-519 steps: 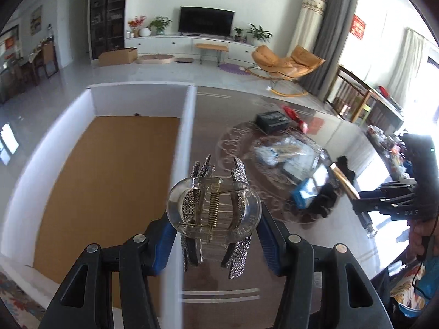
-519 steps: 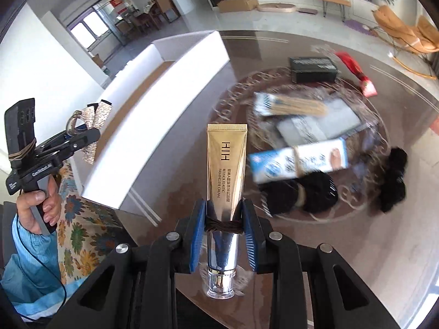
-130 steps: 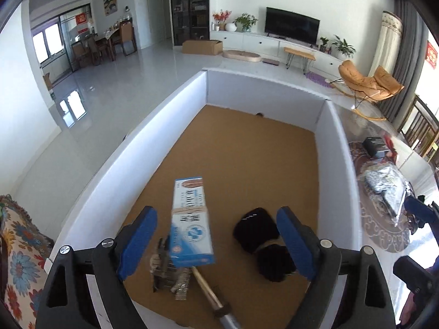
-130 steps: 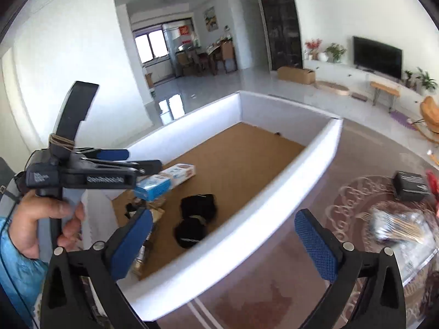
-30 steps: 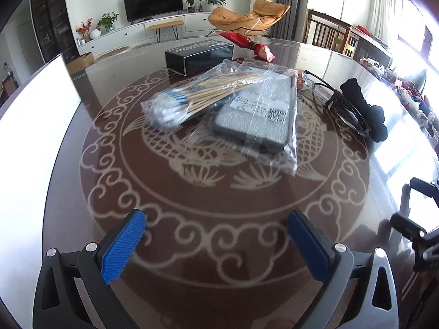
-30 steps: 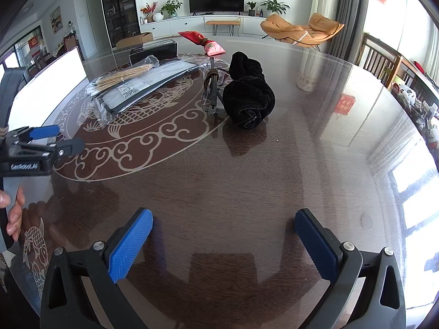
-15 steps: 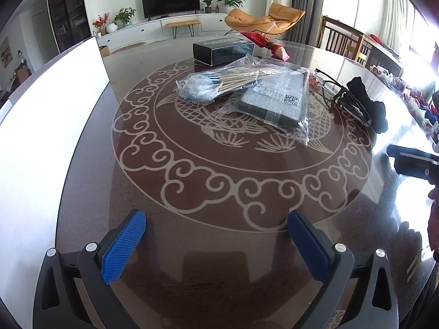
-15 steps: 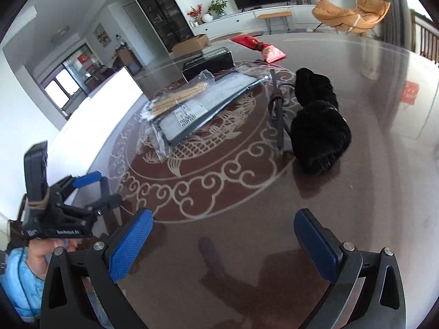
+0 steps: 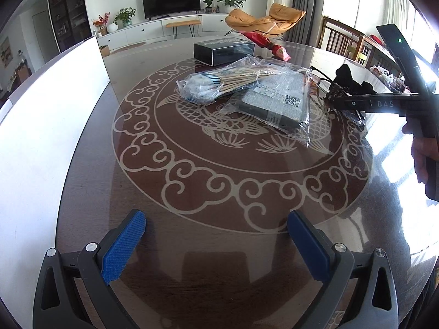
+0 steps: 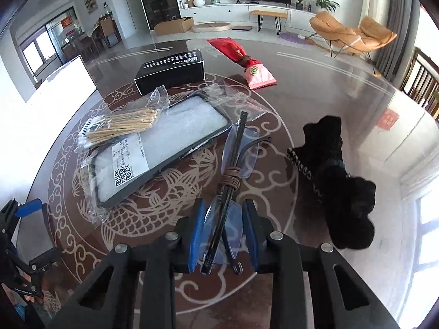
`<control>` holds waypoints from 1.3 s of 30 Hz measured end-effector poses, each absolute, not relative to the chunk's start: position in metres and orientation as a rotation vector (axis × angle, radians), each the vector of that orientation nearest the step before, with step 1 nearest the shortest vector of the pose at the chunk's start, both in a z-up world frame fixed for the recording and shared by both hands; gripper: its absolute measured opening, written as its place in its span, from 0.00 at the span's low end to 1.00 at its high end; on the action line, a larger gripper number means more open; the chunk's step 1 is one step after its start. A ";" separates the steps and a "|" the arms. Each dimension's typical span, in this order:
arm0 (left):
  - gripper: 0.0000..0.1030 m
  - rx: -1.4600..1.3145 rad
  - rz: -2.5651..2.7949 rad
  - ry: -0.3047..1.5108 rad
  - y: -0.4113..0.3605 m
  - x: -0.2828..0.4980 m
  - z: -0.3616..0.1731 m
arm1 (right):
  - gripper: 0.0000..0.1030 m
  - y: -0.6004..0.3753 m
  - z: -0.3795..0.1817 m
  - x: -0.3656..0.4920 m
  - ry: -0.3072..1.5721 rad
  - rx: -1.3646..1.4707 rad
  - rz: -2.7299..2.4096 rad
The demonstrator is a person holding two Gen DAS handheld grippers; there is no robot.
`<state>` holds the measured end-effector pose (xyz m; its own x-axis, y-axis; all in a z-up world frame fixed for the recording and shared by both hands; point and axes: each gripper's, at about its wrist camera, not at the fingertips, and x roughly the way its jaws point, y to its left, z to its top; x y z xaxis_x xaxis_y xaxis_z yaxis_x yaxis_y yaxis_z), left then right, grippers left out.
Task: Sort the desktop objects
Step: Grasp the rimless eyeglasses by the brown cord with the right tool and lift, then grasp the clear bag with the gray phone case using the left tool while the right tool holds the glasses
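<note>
Right gripper (image 10: 223,227) jaws had just been closing, blue pads now on either side of folded glasses (image 10: 231,170), lenses squeezed between them; a brown band was wrapped round the frame just ahead of the fingertips. Whether the glasses sat on the table or were lifted, could not tell. Right of the fingers, near, lay a black fuzzy item (image 10: 340,181) with a beaded trim. Left and ahead of the fingers, a phone case in a clear bag (image 10: 153,153), and on its far-left side a pack of cotton swabs (image 10: 120,126). Beyond those, a black box (image 10: 170,71), and to its right a red pouch (image 10: 241,57). All on the glossy table (image 10: 343,87) with the fish pattern.

Left gripper (image 9: 216,235) hung over bare table, fingers wide apart, nothing between them. Far ahead of its fingertips, the swab pack and bagged case; black box behind them. White bin wall (image 9: 41,126) ran along the left of the left finger. A hand (image 9: 424,150) on the right gripper's handle showed at far right.
</note>
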<state>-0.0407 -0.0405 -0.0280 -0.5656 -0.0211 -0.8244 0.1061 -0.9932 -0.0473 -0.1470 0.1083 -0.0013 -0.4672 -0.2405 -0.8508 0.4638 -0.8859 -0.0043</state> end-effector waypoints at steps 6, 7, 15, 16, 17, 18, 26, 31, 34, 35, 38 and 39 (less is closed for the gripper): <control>1.00 1.428 -2.714 0.140 -0.041 -0.041 -0.028 | 0.28 0.114 -0.003 -0.110 0.335 1.275 -2.331; 1.00 1.428 -2.714 0.140 -0.041 -0.041 -0.028 | 0.28 0.116 -0.003 -0.095 0.368 1.263 -2.318; 1.00 1.428 -2.713 0.138 -0.041 -0.041 -0.028 | 0.29 0.179 -0.006 0.016 0.408 1.194 -2.365; 1.00 1.427 -2.712 0.138 -0.041 -0.041 -0.028 | 0.29 0.187 -0.006 0.022 0.389 1.194 -2.380; 1.00 1.428 -2.711 0.138 -0.041 -0.041 -0.028 | 0.34 0.194 -0.007 0.027 0.375 1.194 -2.389; 1.00 1.428 -2.711 0.138 -0.041 -0.041 -0.028 | 0.48 0.198 -0.007 0.031 0.372 1.194 -2.404; 1.00 1.478 -2.784 0.071 -0.028 -0.062 -0.028 | 0.74 0.217 -0.009 0.031 0.329 1.180 -2.482; 1.00 1.504 -2.832 0.026 -0.015 -0.108 -0.026 | 0.79 0.218 -0.009 0.030 0.352 1.201 -2.541; 1.00 1.561 -2.845 -0.007 -0.010 -0.134 -0.025 | 0.79 0.219 -0.009 0.031 0.354 1.199 -2.552; 1.00 1.589 -2.859 -0.031 -0.008 -0.139 -0.025 | 0.79 0.219 -0.009 0.031 0.357 1.197 -2.550; 1.00 1.644 -2.905 -0.095 -0.006 -0.149 -0.024 | 0.79 0.216 -0.009 0.033 0.389 1.180 -2.551; 1.00 1.661 -2.908 -0.109 -0.006 -0.152 -0.023 | 0.79 0.214 -0.008 0.034 0.403 1.173 -2.553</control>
